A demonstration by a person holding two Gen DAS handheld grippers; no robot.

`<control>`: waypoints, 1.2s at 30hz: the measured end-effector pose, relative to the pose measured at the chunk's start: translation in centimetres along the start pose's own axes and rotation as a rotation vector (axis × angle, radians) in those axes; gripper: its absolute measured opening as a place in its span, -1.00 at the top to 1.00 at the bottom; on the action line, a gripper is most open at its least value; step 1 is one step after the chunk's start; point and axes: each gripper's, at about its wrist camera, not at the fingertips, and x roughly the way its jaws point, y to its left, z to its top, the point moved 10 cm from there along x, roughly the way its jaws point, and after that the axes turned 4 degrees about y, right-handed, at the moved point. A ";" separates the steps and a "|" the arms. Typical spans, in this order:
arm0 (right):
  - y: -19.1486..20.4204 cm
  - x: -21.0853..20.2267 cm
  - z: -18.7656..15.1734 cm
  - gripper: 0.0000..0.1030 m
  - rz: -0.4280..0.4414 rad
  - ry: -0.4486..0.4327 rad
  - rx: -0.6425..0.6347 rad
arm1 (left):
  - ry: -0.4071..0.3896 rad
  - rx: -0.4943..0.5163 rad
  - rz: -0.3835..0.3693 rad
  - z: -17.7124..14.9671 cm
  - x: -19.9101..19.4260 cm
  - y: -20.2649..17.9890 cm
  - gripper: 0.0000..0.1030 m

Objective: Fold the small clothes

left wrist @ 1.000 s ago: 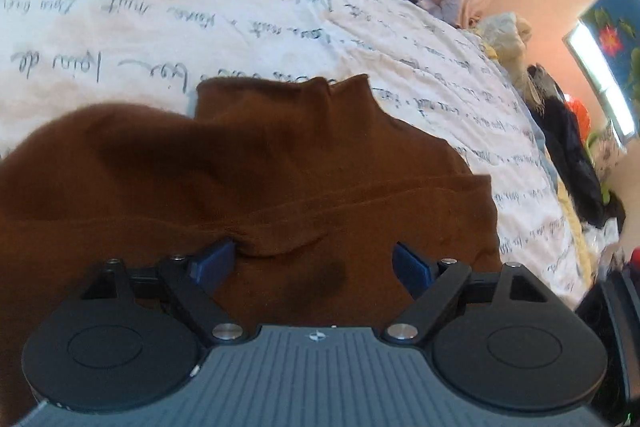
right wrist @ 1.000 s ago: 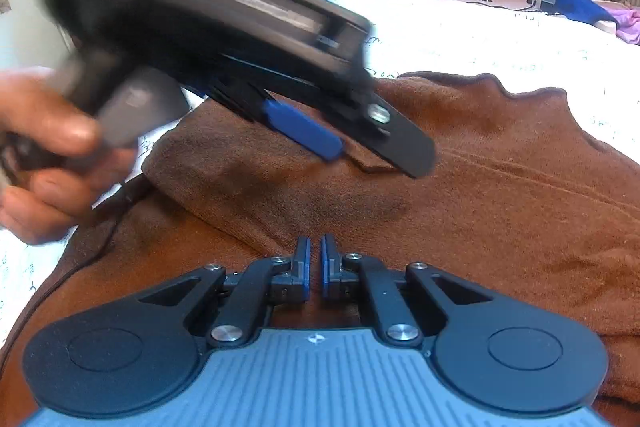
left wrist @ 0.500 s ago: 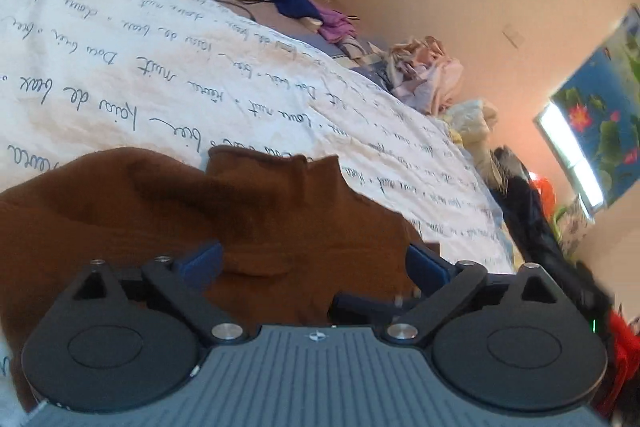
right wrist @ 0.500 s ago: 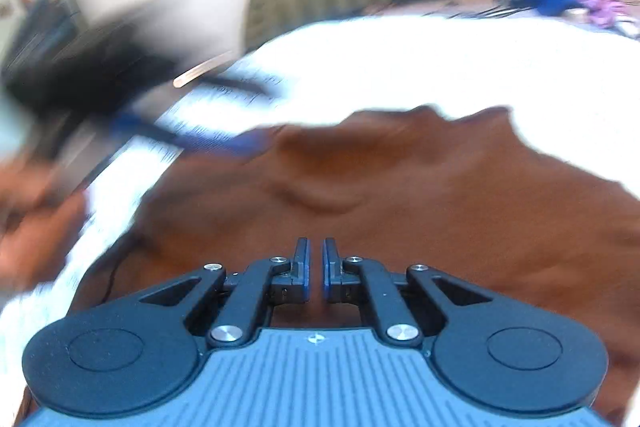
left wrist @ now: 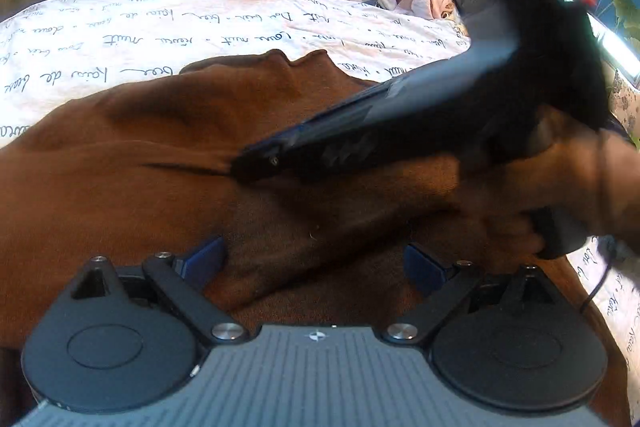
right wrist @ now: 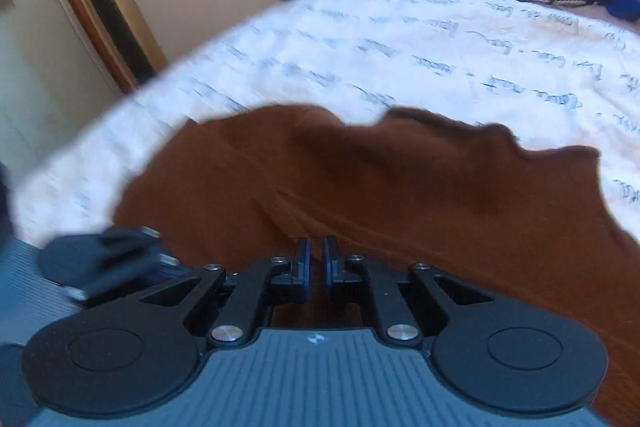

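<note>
Garment (left wrist: 132,195): brown knit top, spread on the bed (left wrist: 240,23), filling 6 to 9 o'clock in the left wrist view, ragged far edge near 12.

Left tongs (left wrist: 316,263): wide, nothing pinched, knit lying loose between the blue pads. Jaws have just eased in slightly after opening.

Right tongs (right wrist: 315,263): narrow, pads all but touching; can't tell whether any knit is caught. In the left view they cross from 3 o'clock, tip on a crease line at centre, a hand (left wrist: 560,195) on the grip.

Step, as I read it: pinning or dragging a crease for the next fold. To do it well: keep the right tip pressed on the crease, bring the left tongs down onto one edge only, pinch a single layer, carry it straight across. Knit is soft and will drag, so go slow.

Versus a second ago: the right view had the left tongs over the cloth at 10 o'clock; now only a blurred corner at 8. The left view now has the right tongs overhead.
</note>
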 end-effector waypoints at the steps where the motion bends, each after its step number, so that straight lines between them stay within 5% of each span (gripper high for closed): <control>1: -0.3 0.2 -0.1 0.96 -0.015 -0.022 -0.009 | -0.010 -0.025 -0.010 0.0 -0.1 0.2 -0.84; 9: -1.8 1.3 1.1 0.98 -0.132 -0.049 0.026 | -0.038 -0.001 0.023 -0.5 -0.3 -0.1 -0.84; 13: 0.1 -1.2 1.9 0.85 -0.040 -0.116 0.066 | -0.048 -0.028 -0.003 -0.5 -0.6 0.2 -0.84; 16: 2.7 -0.6 1.5 0.86 0.034 -0.088 0.025 | -0.047 -0.021 0.003 -0.5 -0.6 0.0 -0.84; 18: 2.2 1.4 0.9 0.96 -0.047 -0.041 -0.014 | -0.052 -0.018 0.003 -0.5 -0.7 0.0 -0.84; 21: -0.2 1.9 1.6 1.00 -0.036 -0.072 0.063 | -0.060 -0.025 -0.007 -0.6 -0.8 0.0 -0.84; 23: -1.1 2.2 1.8 1.00 -0.134 -0.059 0.026 | -0.065 -0.031 -0.015 -0.7 -1.0 0.1 -0.84; 26: -2.0 0.9 1.9 0.96 -0.074 -0.071 0.121 | -0.071 -0.040 -0.022 -0.8 -1.2 0.2 -0.84; 30: -0.7 -3.0 0.4 0.94 0.037 -0.134 0.144 | -0.081 -0.035 -0.024 -1.0 -1.4 0.3 -0.85; 32: -0.4 -3.1 -1.5 0.96 -0.018 -0.096 0.078 | -0.082 -0.032 -0.024 -1.1 -1.5 0.3 -0.85; 33: -1.4 -2.4 -2.6 0.99 -0.118 -0.053 0.033 | -0.079 -0.029 -0.025 -1.1 -1.5 0.3 -0.85; 34: -2.1 -2.8 -3.0 0.99 -0.144 -0.086 0.003 | -0.074 -0.022 -0.021 -1.2 -1.6 0.2 -0.85; 36: -4.8 -3.9 -3.5 0.99 -0.083 -0.119 0.179 | -0.069 -0.006 -0.014 -1.2 -1.9 0.1 -0.85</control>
